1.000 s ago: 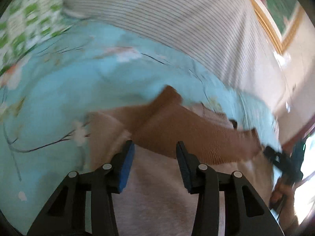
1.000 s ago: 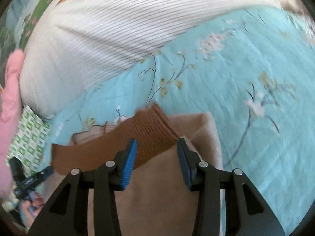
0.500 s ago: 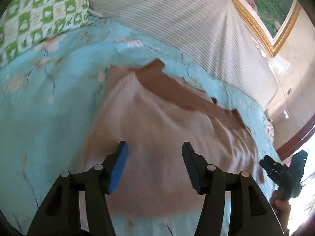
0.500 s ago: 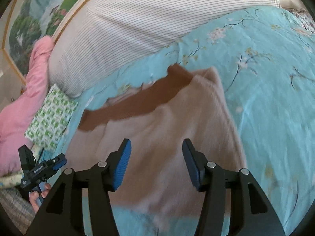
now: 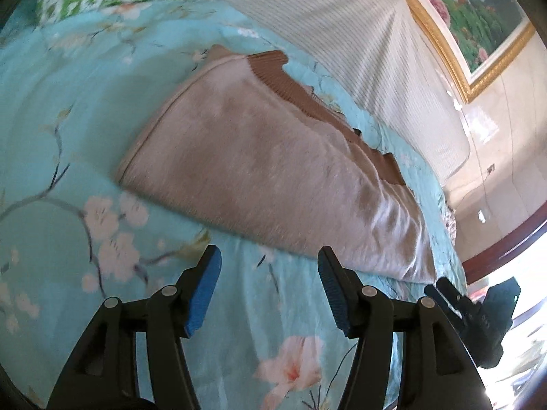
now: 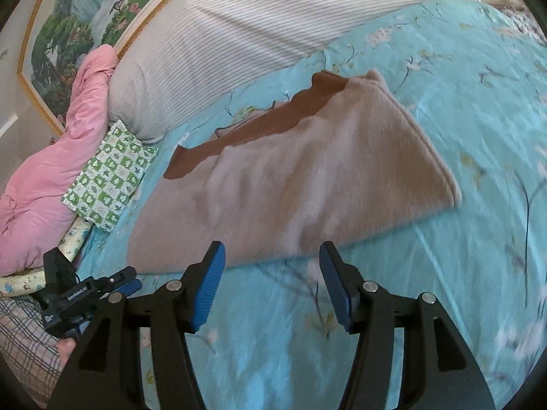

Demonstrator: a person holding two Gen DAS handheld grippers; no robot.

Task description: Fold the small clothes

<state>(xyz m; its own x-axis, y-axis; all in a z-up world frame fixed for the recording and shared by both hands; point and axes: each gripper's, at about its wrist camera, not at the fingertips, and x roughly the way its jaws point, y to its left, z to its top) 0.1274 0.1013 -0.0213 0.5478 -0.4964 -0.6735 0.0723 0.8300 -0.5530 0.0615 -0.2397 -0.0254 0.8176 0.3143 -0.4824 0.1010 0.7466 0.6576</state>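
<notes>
Beige garment [image 5: 266, 171] with brown ribbed band [image 6: 259, 126] lies folded flat on the bed [image 5: 68, 109], below the striped pillow [image 6: 273, 20]. Left gripper [image 5: 268, 287] and right gripper [image 6: 271, 280] hover just short of its near edge, fingers apart, just opened, holding nothing.

surface: bed, turquoise floral cover [image 5: 85, 130] | on it, mid: beige garment [image 5: 259, 171] folded flat, brown ribbed band along far edge | head end: white striped pillow [image 6: 273, 24] | green-white checked cushion [image 6: 109, 174] beside pillow, clear of garment | pink quilt [image 6: 44, 171] bunched just past cushion
</notes>
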